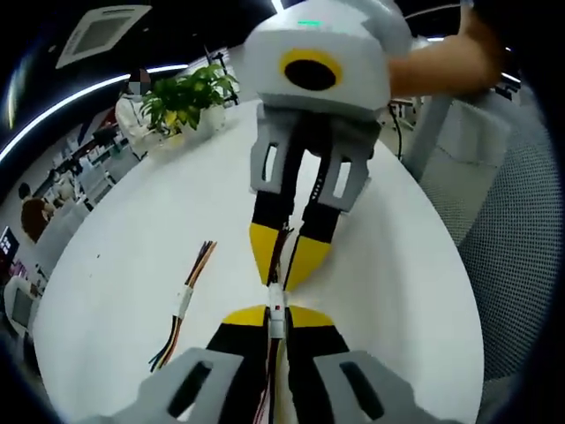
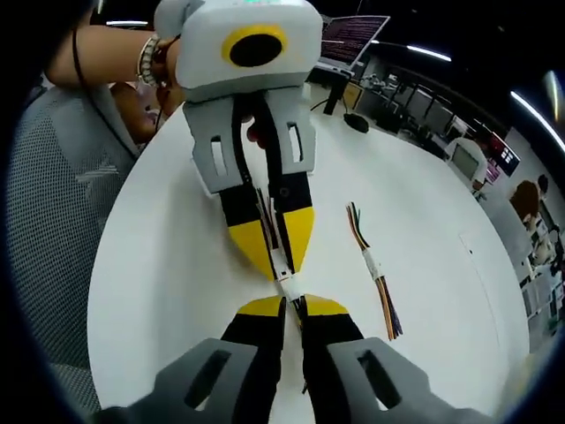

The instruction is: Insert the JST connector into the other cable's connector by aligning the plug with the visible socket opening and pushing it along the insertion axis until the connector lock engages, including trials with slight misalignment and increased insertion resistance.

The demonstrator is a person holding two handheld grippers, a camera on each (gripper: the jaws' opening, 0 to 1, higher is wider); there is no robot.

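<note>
Above the white table, the left gripper and the right gripper each held its cable pinched tight, tip to tip, with the white connectors touching between them, seemingly joined, lock unconfirmed.

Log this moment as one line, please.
phase: mating | left gripper: shut on cable | right gripper: shut on cable | connectors: meeting tip to tip | spare cable: lying on table
</note>
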